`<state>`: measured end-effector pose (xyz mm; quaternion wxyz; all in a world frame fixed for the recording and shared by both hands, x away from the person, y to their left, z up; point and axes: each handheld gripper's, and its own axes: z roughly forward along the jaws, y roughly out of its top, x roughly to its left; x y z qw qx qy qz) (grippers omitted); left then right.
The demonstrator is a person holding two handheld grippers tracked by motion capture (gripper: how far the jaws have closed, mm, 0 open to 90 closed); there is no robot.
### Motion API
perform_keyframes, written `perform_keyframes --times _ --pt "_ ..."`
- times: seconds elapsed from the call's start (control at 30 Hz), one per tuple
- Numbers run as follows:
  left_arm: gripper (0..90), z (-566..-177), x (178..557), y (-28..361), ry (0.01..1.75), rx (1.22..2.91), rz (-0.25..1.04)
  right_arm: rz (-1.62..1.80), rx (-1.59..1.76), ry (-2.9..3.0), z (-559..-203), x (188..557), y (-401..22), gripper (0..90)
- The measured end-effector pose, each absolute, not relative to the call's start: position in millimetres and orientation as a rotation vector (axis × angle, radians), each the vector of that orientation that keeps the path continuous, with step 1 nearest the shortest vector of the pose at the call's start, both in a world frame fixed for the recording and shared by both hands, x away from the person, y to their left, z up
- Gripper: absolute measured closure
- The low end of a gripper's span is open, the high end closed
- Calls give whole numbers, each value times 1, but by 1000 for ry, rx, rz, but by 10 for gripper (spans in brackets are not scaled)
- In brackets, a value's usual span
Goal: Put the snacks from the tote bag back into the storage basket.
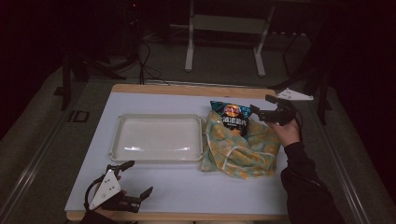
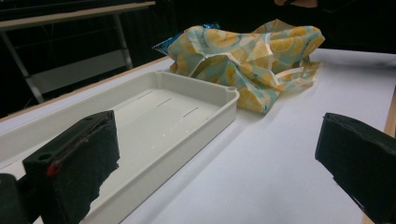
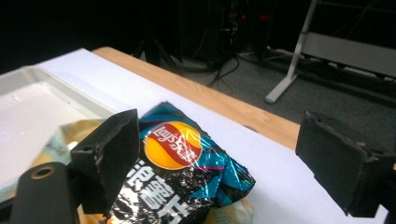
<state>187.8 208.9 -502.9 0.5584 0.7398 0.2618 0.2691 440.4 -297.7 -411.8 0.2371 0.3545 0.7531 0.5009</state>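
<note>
So the tray (image 1: 159,137) is my anchor here. Near-left of it the left gripper (image 1: 135,182) hovers over bare table (image 1: 187,186), fingers spread wide, nothing in them. The tray itself is empty, so whatever's meant to go in hasn't yet. Just right of the tray sits a lemon-print cloth bag (image 1: 240,147) with a chip bag (image 1: 231,116) on its far end. The right gripper (image 1: 258,111) is at the chip bag's right edge, fingers released. The bag's insides are hidden.
</note>
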Motion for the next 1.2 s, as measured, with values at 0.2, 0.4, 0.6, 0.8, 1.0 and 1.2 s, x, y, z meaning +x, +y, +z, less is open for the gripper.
perform_keyframes --times 0.2,0.4,0.6,0.8,1.0,1.2 --pt "1 -503 180 214 633 1741 654 1345 1015 2112 -428 459 -292 136" --pt "1 -504 174 218 650 1734 657 1341 1047 2160 -440 474 -290 136" --pt "1 -505 170 220 666 1734 665 1305 1080 2210 -452 486 -290 135" --pt "2 -504 169 221 673 1731 661 1273 1142 2276 -466 498 -290 128" --pt "1 -504 171 224 698 1714 652 1268 1112 2393 -475 502 -287 147" --pt "1 -504 170 223 692 1719 649 1267 1067 2491 -478 504 -286 275"
